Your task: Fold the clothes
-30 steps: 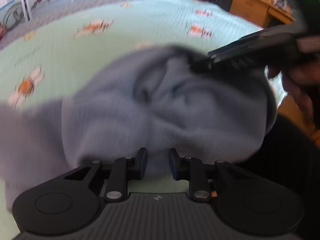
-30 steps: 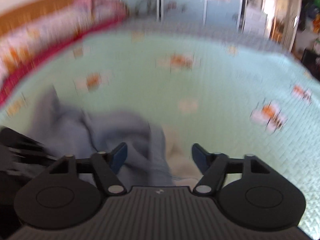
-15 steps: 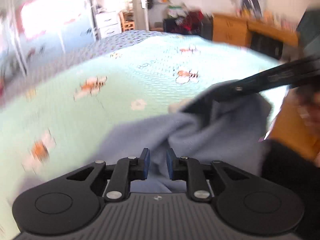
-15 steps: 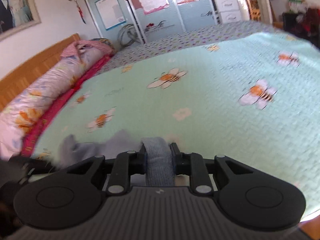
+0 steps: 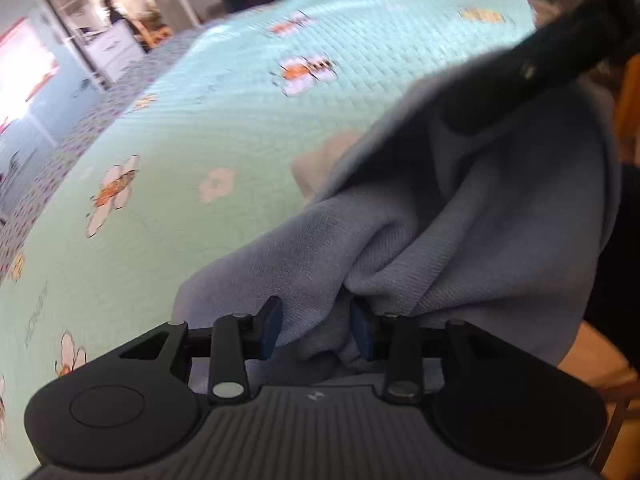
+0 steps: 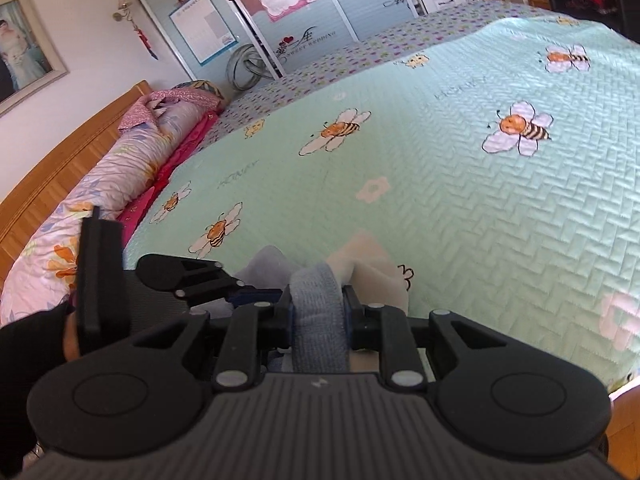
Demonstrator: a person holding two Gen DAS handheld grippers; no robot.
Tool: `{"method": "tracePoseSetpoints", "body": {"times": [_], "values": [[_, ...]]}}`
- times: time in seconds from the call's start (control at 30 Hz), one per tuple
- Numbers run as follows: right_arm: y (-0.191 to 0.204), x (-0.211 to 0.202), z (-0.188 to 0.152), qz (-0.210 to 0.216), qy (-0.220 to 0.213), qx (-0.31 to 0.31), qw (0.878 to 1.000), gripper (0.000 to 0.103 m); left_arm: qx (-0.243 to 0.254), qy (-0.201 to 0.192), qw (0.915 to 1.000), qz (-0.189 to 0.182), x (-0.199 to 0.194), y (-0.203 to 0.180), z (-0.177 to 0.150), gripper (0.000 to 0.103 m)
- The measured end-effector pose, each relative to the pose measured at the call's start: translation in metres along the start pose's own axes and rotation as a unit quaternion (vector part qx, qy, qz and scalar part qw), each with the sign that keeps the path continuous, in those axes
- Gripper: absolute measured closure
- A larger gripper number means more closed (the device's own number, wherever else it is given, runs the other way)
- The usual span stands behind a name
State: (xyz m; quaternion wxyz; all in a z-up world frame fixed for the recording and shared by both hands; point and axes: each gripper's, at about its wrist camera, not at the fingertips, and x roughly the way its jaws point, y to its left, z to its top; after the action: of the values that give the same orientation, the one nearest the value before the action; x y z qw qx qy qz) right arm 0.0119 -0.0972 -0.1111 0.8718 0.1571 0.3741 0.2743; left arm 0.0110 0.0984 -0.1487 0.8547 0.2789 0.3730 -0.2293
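A grey-blue knit garment [image 5: 460,232] is bunched at the near edge of the bed. My left gripper [image 5: 316,330] has its jaws partly apart with a fold of the garment lying between them. My right gripper [image 6: 318,314] is shut on a rolled ribbed edge of the garment [image 6: 318,320]. In the left wrist view the right gripper [image 5: 520,76] reaches in from the upper right onto the cloth. In the right wrist view the left gripper [image 6: 248,294] sits close on the left. A cream piece of cloth [image 6: 372,268] lies under the garment.
The bed has a mint green quilt with bee prints [image 6: 460,168]. A rolled floral duvet [image 6: 120,176] and a wooden headboard [image 6: 60,160] lie along the left side. A wardrobe with glass doors [image 6: 280,12] stands beyond the bed. Wooden floor [image 5: 596,364] shows at the right.
My left gripper's jaws have opened wider around the cloth. My right gripper has stayed shut on the ribbed edge. Both have moved, and the garment is now bunched closer to the bed edge.
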Motion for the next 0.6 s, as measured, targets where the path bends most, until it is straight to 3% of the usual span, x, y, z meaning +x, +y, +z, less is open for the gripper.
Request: {"method": "tracePoseSetpoints", "body": {"times": [0.07,0.13,0.2,0.23,0.37,0.5,0.6], "values": [[-0.003,0.001,0.000,0.000,0.000,0.000,1.000,0.079,0.003,-0.004,0.9997,0.024,-0.002,-0.002,-0.005,0.033],[-0.003,0.001,0.000,0.000,0.002,0.001,1.000,0.079,0.009,0.005,0.9988,0.047,0.006,0.000,-0.009,0.030],[-0.005,0.001,-0.001,0.004,0.000,0.001,1.000,0.079,-0.019,0.014,0.9994,0.026,0.012,0.007,-0.013,0.052],[-0.003,0.000,-0.002,0.006,-0.001,0.001,1.000,0.078,-0.047,0.021,0.9987,0.000,0.016,0.013,-0.015,0.080],[0.000,0.000,-0.005,0.005,0.000,0.002,1.000,0.078,-0.109,0.010,0.9940,-0.004,0.017,0.023,-0.023,0.089],[-0.001,-0.004,-0.004,-0.007,-0.016,0.008,1.000,0.078,-0.152,-0.035,0.9870,0.041,-0.013,0.020,-0.030,0.092],[-0.006,-0.014,0.008,-0.030,-0.056,0.017,0.998,0.079,-0.198,-0.079,0.9734,0.085,-0.049,0.026,-0.036,0.092]]}}
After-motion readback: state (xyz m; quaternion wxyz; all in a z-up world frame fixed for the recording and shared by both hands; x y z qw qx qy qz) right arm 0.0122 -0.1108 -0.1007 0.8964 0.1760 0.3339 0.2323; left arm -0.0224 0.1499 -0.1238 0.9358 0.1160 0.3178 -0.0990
